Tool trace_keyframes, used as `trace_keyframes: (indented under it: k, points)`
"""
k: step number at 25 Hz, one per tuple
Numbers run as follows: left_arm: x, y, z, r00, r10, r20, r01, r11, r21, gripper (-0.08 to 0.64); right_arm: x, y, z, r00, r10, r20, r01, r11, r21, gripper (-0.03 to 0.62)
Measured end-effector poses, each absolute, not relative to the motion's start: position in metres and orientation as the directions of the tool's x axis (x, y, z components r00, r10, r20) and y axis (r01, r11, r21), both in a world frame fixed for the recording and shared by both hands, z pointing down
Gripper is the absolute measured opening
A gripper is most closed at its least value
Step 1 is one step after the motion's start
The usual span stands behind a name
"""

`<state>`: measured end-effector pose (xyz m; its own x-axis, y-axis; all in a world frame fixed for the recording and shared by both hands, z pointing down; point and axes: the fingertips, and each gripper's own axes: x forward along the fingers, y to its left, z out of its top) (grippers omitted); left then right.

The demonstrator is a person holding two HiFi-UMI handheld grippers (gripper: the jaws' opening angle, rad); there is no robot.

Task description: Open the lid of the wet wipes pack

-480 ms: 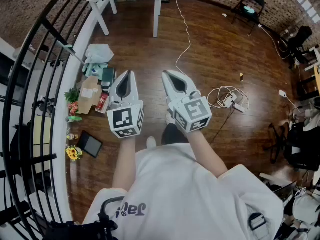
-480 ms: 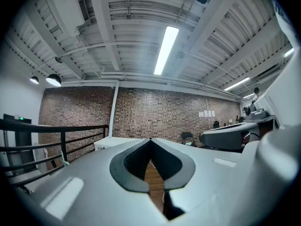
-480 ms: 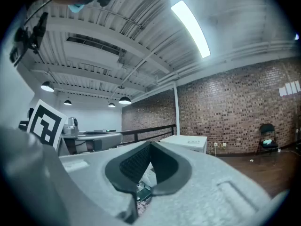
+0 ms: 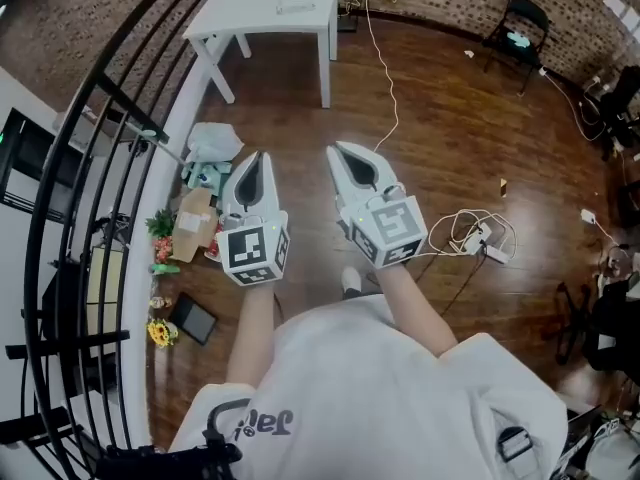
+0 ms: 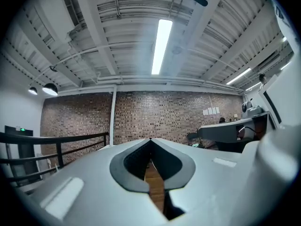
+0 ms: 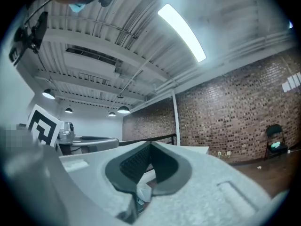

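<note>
On the white table at the far top of the head view lies a small flat white object, too small to tell whether it is the wet wipes pack. Both grippers are held level in front of the person's chest, well short of the table. My left gripper is shut with nothing between its jaws, and its own view shows the tips meeting against the brick wall. To its right, my right gripper is shut and empty as well, its tips touching.
A black railing curves along the left. Floor clutter lies beside it: a plastic bag, a cardboard box, flowers, a dark tablet. A white cable and power strip lie at right, a black chair beyond.
The view has shifted so the white table shows more fully and lower in the picture. Both grippers keep the same shut pose side by side.
</note>
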<state>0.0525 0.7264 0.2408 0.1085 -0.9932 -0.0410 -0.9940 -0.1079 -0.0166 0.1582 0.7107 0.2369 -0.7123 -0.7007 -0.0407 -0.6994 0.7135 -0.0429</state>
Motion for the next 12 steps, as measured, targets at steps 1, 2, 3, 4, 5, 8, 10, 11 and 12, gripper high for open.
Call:
trace_keyframes:
  k: [1, 2, 3, 4, 5, 8, 10, 11, 12]
  points:
    - [0.058, 0.715, 0.24, 0.106, -0.993, -0.044, -0.994, -0.105, -0.018, 0.015, 0.164, 0.699, 0.234, -0.712, -0.7, -0.049, -0.699, 0.714, -0.042, -0.008]
    - [0.065, 0.703, 0.239, 0.106, -0.993, -0.046, -0.994, -0.105, -0.019, 0.015, 0.171, 0.687, 0.232, -0.711, -0.701, -0.054, -0.7, 0.713, -0.041, -0.008]
    - [0.073, 0.692, 0.239, 0.108, -0.993, -0.046, -0.994, -0.107, -0.02, 0.015, 0.178, 0.676, 0.232, -0.71, -0.702, -0.056, -0.701, 0.712, -0.042, -0.008]
    - [0.08, 0.682, 0.239, 0.109, -0.993, -0.046, -0.994, -0.108, -0.022, 0.015, 0.184, 0.665, 0.232, -0.711, -0.701, -0.055, -0.7, 0.713, -0.044, -0.008]
    - [0.087, 0.672, 0.24, 0.108, -0.993, -0.044, -0.994, -0.107, -0.024, 0.015, 0.189, 0.657, 0.233, -0.713, -0.699, -0.052, -0.698, 0.715, -0.046, -0.008]
    - [0.104, 0.651, 0.248, 0.105, -0.994, -0.019, -0.994, -0.104, -0.032, 0.015, 0.202, 0.637, 0.245, -0.72, -0.693, -0.036, -0.69, 0.721, -0.065, -0.008]
    - [0.115, 0.642, 0.253, 0.106, -0.994, 0.0, -0.994, -0.106, -0.042, 0.015, 0.212, 0.625, 0.255, -0.721, -0.693, -0.024, -0.689, 0.719, -0.09, -0.008]
    - [0.12, 0.636, 0.257, 0.106, -0.994, 0.01, -0.993, -0.107, -0.048, 0.015, 0.216, 0.619, 0.26, -0.719, -0.694, -0.016, -0.69, 0.717, -0.102, -0.008]
    - [0.124, 0.631, 0.26, 0.105, -0.994, 0.021, -0.993, -0.106, -0.051, 0.015, 0.22, 0.613, 0.264, -0.719, -0.695, -0.008, -0.689, 0.716, -0.112, -0.008]
